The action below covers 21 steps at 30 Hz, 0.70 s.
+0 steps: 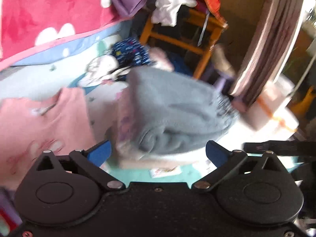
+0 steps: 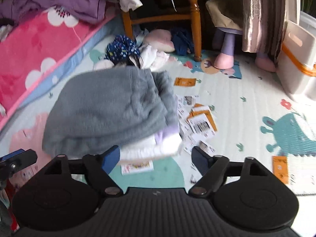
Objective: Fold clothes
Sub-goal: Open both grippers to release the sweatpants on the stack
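Note:
A folded grey fleece garment (image 1: pixel 173 114) lies on top of a stack of folded white and lilac clothes (image 1: pixel 126 130) on the play mat; it also shows in the right wrist view (image 2: pixel 110 110), with the white and lilac layers (image 2: pixel 158 146) under it. My left gripper (image 1: pixel 158 154) is open just short of the stack's near edge, holding nothing. My right gripper (image 2: pixel 156 158) is open at the stack's near right corner, holding nothing. A pink garment (image 1: pixel 43 122) lies flat to the left of the stack.
A loose pile of dark blue and white clothes (image 2: pixel 128 55) lies beyond the stack by a wooden chair (image 2: pixel 193 19). Paper tags (image 2: pixel 199 122) are scattered on the mat to the right. A pink flowered blanket (image 2: pixel 29 55) borders the left. A white bin (image 2: pixel 296 65) stands at the right.

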### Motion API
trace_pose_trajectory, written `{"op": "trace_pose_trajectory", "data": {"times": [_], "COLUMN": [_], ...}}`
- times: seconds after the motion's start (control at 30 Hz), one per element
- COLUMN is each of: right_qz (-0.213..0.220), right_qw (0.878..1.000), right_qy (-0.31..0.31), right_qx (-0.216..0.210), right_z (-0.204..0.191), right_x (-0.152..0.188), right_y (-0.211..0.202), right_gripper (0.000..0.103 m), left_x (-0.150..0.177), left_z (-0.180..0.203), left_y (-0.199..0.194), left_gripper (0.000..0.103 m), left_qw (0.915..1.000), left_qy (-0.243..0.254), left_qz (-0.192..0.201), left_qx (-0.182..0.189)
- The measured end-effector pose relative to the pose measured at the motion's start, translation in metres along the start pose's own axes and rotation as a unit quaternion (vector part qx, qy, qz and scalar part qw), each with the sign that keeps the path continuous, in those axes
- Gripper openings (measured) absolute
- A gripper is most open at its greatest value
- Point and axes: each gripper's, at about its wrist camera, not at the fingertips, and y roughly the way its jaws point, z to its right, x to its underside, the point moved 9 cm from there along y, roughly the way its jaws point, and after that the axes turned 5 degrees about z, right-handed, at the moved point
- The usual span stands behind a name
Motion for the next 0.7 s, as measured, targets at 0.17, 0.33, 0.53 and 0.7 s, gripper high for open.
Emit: {"op": "trace_pose_trajectory", "data": {"times": [0.17,0.33,0.53,0.7], "right_qz": [-0.015,-0.02,-0.016,-0.01], "right_qw": [0.999,0.999,0.999,0.999], "right_qy": [-0.031,-0.036,-0.039,-0.033], "right_qx": [0.024,0.027,0.027,0.019], "right_z": [-0.001,0.0,-0.003,-0.006], "right_x": [0.021,0.03,0.028,0.024], "right_y": [-0.018,-0.031,-0.037,-0.037], "right_gripper": [0.096,0.1,0.102,0.102], "left_x": [0.012,0.006,0.001,0.0], "left_z": [0.009,0.019,0.02,0.025], "left_y": [-0.006,-0.021,-0.034,-0.037], "left_gripper": [0.103,0.103,0.103,0.103], "left_qw": [0.9915,0.9902,0.9894,0.9882], "left_qy": [0.08,0.097,0.098,0.108], "left_qz": [-0.025,-0.005,-0.002,0.004], "left_qx": [-0.1,-0.101,-0.107,-0.109]}}
